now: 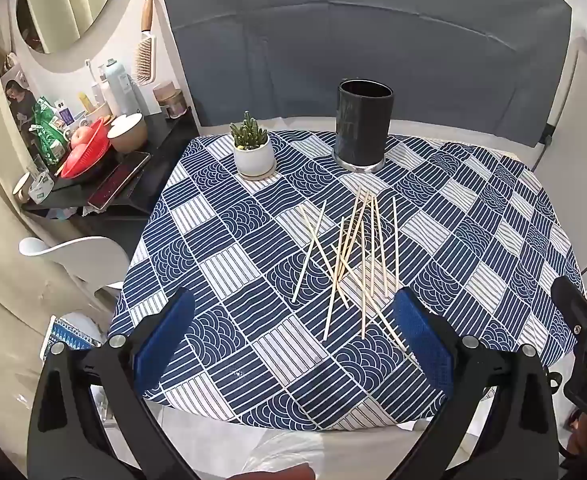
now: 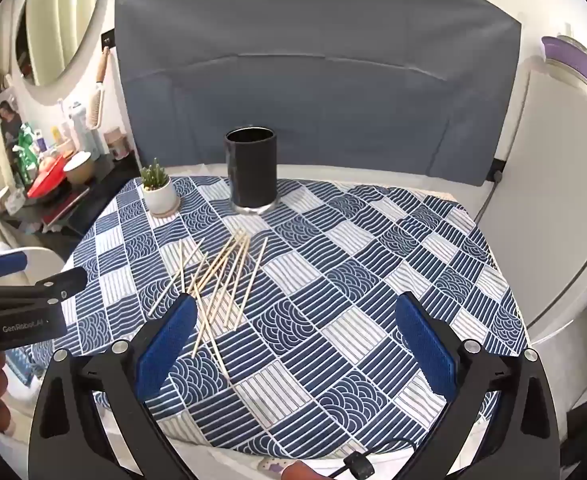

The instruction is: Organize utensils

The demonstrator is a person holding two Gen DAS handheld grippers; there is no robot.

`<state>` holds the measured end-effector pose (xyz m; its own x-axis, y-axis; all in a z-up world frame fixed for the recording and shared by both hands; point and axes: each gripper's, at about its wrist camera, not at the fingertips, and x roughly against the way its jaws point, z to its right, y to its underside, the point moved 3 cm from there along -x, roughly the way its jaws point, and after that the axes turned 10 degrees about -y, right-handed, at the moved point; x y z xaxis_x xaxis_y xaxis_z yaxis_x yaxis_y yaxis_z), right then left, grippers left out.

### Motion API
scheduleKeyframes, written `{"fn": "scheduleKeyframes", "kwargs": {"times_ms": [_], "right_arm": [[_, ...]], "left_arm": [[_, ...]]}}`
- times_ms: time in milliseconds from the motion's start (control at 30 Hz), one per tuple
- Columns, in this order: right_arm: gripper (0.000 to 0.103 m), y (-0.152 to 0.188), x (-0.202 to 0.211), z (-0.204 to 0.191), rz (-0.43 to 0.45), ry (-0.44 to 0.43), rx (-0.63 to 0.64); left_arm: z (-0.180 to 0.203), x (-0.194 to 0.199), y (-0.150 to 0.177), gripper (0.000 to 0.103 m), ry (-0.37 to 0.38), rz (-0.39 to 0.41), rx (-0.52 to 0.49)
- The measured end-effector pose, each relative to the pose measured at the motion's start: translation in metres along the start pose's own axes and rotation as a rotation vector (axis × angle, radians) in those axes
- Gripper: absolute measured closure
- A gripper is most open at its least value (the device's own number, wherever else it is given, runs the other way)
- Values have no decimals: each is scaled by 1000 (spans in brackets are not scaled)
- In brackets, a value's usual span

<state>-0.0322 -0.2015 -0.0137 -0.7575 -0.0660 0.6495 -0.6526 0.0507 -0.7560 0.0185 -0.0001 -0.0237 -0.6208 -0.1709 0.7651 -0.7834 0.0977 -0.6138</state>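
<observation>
your left gripper (image 1: 293, 344) and right gripper (image 2: 297, 340) both gape wide and hold nothing above the blue-and-white patterned tablecloth (image 1: 229, 280), where thin pale wooden chopsticks (image 1: 357, 256) lie crisscrossed before the dark cylindrical holder (image 1: 363, 124), its inside too dark to read.

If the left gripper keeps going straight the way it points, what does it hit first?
Probably the tablecloth, just left of the scattered chopsticks. The left gripper is open and empty; depth is uncertain.
</observation>
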Motion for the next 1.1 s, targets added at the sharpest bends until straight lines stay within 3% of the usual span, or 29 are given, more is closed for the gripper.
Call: {"fn": "scheduleKeyframes", "kwargs": {"times_ms": [1100], "right_arm": [[8, 2, 6, -4, 13, 14, 15]], "left_arm": [[-2, 4, 2, 6, -14, 14, -11]]}}
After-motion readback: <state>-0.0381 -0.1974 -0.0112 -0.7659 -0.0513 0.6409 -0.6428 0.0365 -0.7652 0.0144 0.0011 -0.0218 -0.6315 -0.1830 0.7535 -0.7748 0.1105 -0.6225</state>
